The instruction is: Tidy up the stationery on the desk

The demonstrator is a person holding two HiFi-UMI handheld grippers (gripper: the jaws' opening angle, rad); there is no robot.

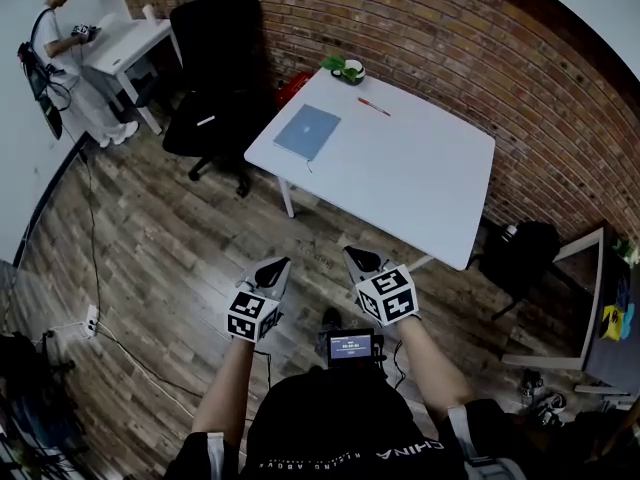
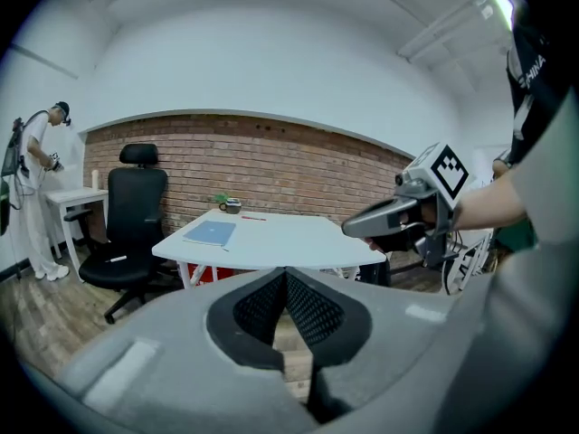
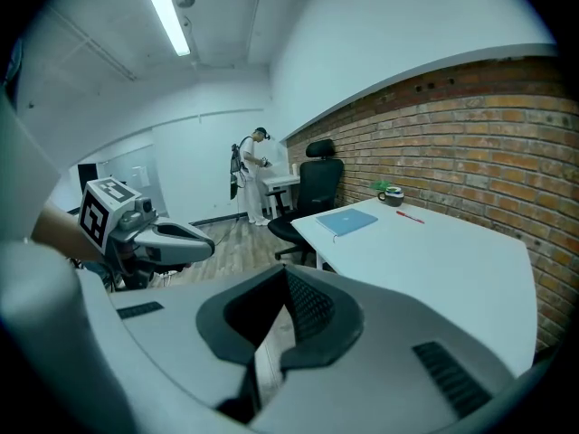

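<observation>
A white desk [image 1: 420, 168] stands ahead against the brick wall. On it lie a blue notebook [image 1: 308, 131] near the left edge, a red pen [image 1: 374, 107] at the back, and a mug [image 1: 350, 70] with something green at the far corner. My left gripper [image 1: 282, 265] and right gripper [image 1: 353, 258] hang side by side over the wooden floor, short of the desk. Both are shut with nothing between the jaws. The left gripper view shows the notebook [image 2: 210, 233], the pen [image 2: 253, 217] and my right gripper [image 2: 355, 228]. The right gripper view shows the notebook [image 3: 348, 221] and my left gripper [image 3: 201, 242].
A black office chair [image 1: 215, 68] stands at the desk's left side. Farther left, a person [image 1: 55, 43] stands by a second white desk [image 1: 125, 43]. A black bag [image 1: 520, 253] sits right of the desk. Cables [image 1: 100, 308] run over the floor.
</observation>
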